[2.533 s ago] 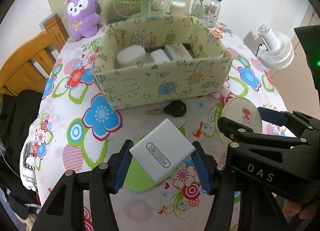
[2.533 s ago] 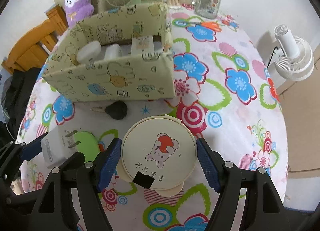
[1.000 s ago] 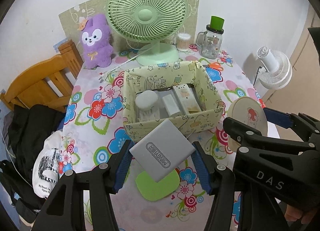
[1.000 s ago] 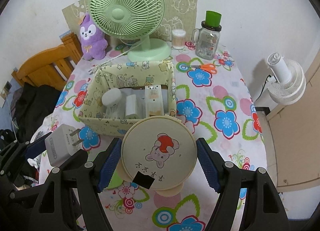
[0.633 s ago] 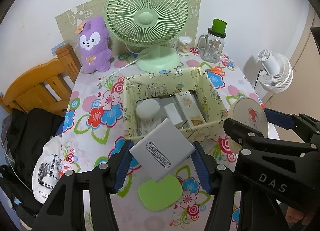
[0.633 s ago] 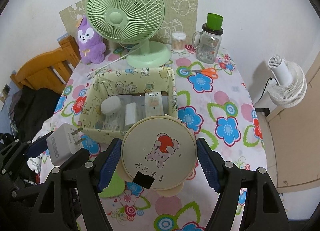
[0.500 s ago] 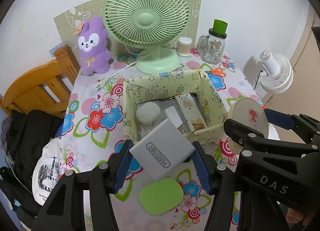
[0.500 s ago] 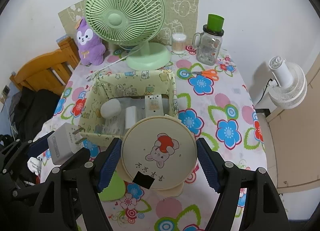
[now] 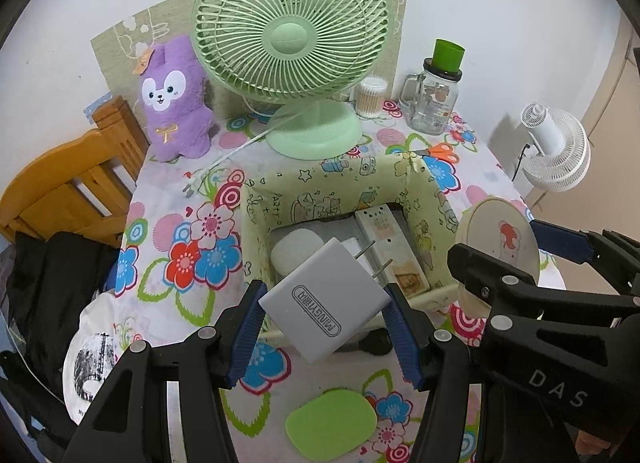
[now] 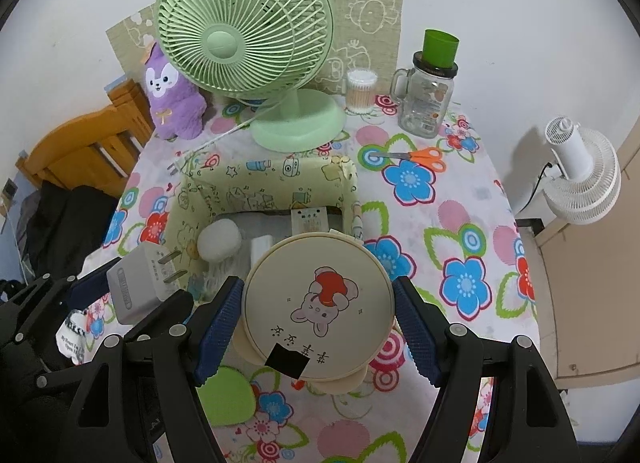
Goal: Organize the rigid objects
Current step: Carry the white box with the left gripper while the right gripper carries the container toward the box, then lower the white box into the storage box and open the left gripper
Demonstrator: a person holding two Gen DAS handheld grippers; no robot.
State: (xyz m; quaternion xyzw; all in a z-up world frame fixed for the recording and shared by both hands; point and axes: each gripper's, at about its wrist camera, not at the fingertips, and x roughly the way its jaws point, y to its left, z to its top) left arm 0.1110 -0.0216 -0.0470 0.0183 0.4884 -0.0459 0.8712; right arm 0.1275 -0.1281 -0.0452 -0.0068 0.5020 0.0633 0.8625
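My left gripper (image 9: 326, 325) is shut on a white plug charger (image 9: 326, 303), its prongs pointing up and away over the near wall of the yellow-green cartoon-print fabric box (image 9: 340, 183). The charger (image 10: 138, 283) shows at the left of the right wrist view too. My right gripper (image 10: 318, 325) is shut on a round cream compact mirror (image 10: 318, 303) with a bunny picture, held above the box's (image 10: 264, 179) near right corner. Inside the box lie a white rounded case (image 9: 296, 247), a small white block and a long cream power strip (image 9: 384, 235).
A green desk fan (image 9: 292, 35), a purple plush (image 9: 172, 99), a cotton-swab jar (image 10: 360, 91), a glass mug jar with green lid (image 10: 428, 99) and orange scissors (image 10: 424, 157) stand behind the box. A green pad (image 9: 332, 425) and a black key lie near the table's front. A wooden chair (image 9: 68, 191) stands left.
Both grippers have travelled forward over the table toward the box with their loads; the box and fan look nearer, and the charger now overlaps the box's inside.
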